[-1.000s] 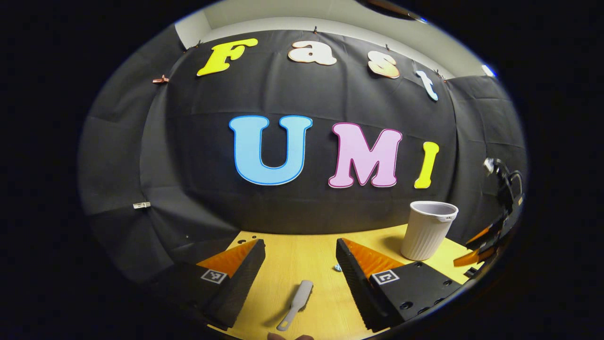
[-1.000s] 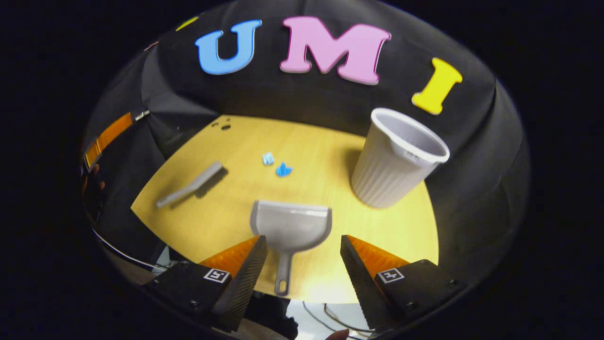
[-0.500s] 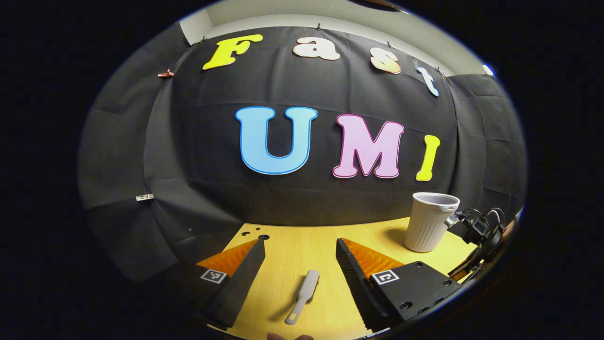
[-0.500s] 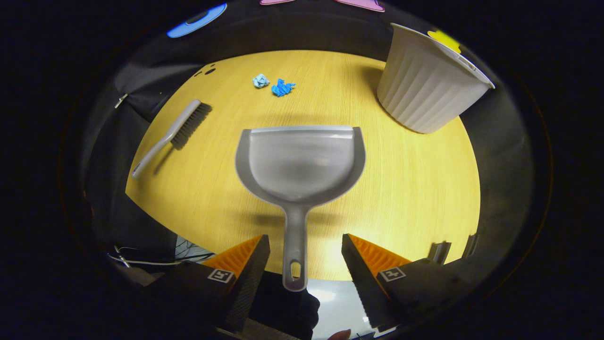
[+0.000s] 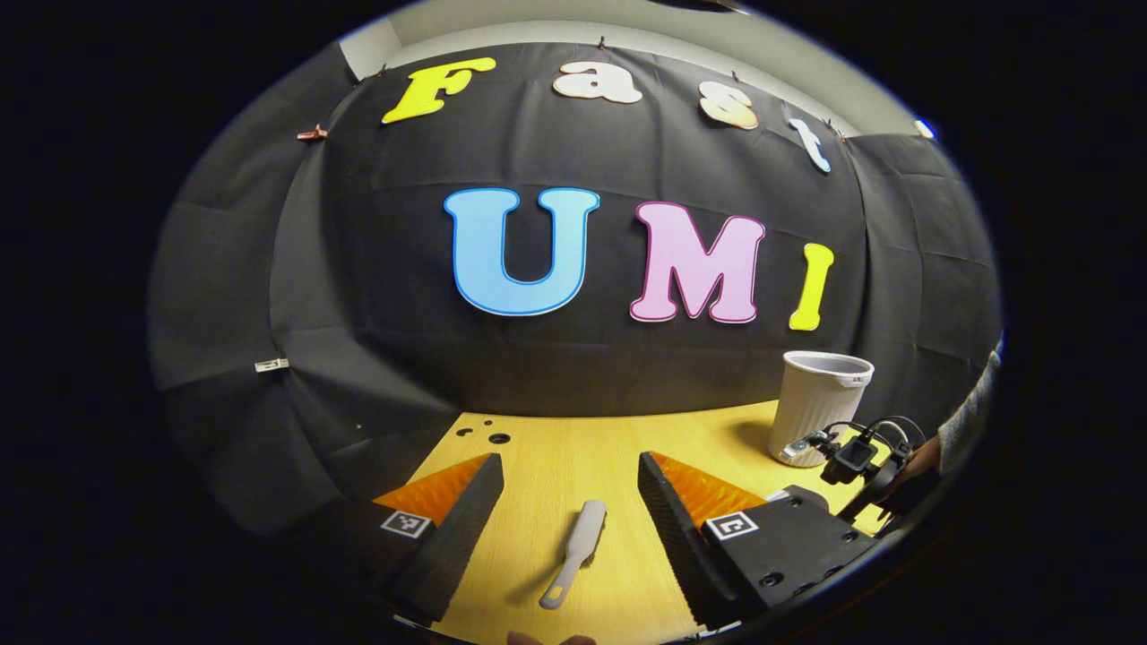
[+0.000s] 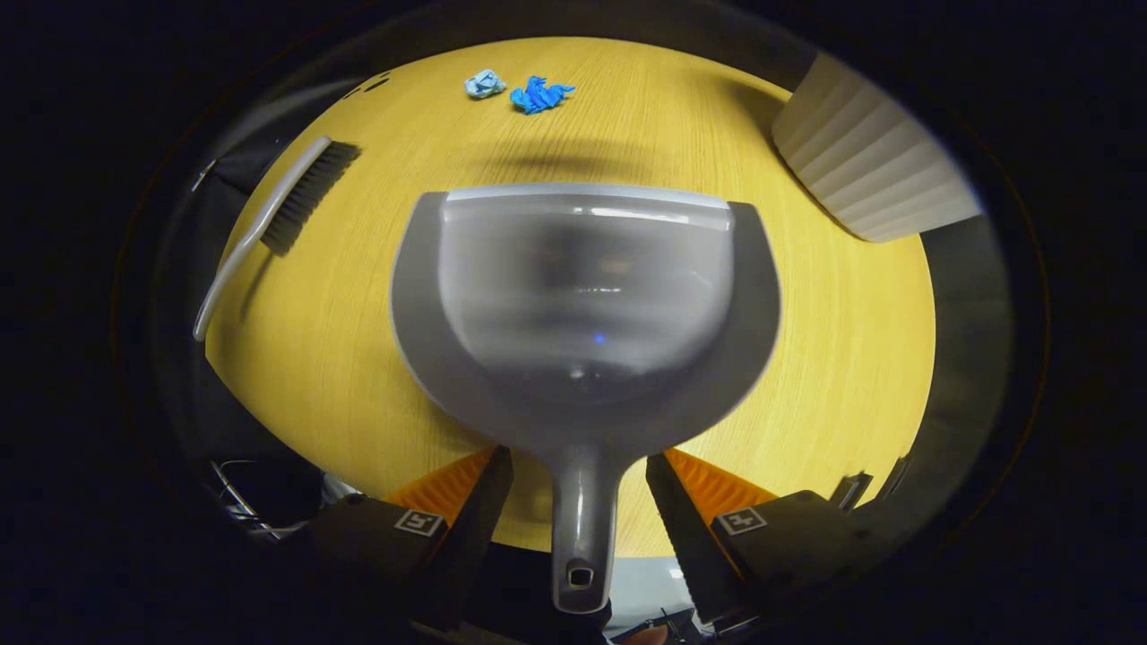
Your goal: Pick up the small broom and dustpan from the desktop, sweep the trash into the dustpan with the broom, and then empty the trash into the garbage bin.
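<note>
A grey dustpan [image 6: 582, 296] lies on the yellow desktop [image 6: 833, 358], its handle [image 6: 581, 528] pointing toward me between the open fingers of my right gripper [image 6: 578, 488]; the fingers do not press on it. The small grey broom [image 6: 278, 215] lies at the left of the desk, and in the left gripper view this broom [image 5: 573, 551] rests just ahead of my open left gripper [image 5: 569, 506]. Two bits of blue trash [image 6: 524, 91] sit at the far side. The right gripper's body [image 5: 851, 457], held by a hand, appears at the right in the left gripper view.
A white ribbed garbage bin [image 6: 874, 166] stands at the far right of the desk; it is the bin [image 5: 815, 403] in front of the black cloth wall. Small holes [image 5: 488, 437] mark the desk's far left corner. Cables hang below the desk's near edge.
My right gripper has dropped and moved forward, so the dustpan looms larger and its handle now lies between the fingers. The left gripper has barely shifted over the broom.
</note>
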Available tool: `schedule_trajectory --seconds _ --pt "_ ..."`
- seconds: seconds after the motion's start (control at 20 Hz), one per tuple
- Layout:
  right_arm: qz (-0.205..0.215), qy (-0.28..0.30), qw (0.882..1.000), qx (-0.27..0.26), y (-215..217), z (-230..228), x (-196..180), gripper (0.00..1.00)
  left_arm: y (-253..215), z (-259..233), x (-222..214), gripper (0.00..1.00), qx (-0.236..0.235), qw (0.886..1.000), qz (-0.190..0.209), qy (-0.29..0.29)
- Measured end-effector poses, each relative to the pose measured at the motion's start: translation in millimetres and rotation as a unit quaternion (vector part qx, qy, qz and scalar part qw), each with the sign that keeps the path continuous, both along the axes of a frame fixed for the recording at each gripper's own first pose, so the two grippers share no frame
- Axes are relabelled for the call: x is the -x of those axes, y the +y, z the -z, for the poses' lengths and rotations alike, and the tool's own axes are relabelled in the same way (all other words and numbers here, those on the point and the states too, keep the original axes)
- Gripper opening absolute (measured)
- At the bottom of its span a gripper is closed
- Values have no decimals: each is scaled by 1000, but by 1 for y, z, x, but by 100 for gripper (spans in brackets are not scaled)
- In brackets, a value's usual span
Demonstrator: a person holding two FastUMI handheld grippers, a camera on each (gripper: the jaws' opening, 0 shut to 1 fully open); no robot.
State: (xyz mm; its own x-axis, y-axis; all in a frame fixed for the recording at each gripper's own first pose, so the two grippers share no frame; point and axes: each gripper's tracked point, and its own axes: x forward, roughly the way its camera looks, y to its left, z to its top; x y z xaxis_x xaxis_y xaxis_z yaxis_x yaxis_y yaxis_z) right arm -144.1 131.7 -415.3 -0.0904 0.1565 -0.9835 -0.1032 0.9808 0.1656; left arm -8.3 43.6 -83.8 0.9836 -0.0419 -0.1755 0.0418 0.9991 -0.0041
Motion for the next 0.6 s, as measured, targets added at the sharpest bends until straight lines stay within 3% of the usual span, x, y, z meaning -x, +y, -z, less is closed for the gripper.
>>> schedule_trajectory --seconds 0.2,0.4,0.5,0.55,0.6 --pt "14 16 1000 12 -2 12 -7 92 4 6 -2 96 4 1000 -10 9" --pt "4 16 1000 15 -7 15 -6 44 5 14 -6 95 5 1000 -13 21" --pt "-9 4 1000 14 -11 14 -8 30 5 25 -9 96 5 999 -9 39" --pt "-18 0 1000 11 -12 14 -7 36 3 30 -12 96 11 999 -1 52" --pt "-25 -4 1000 10 -14 13 -6 29 -1 38 -14 95 20 997 10 69"
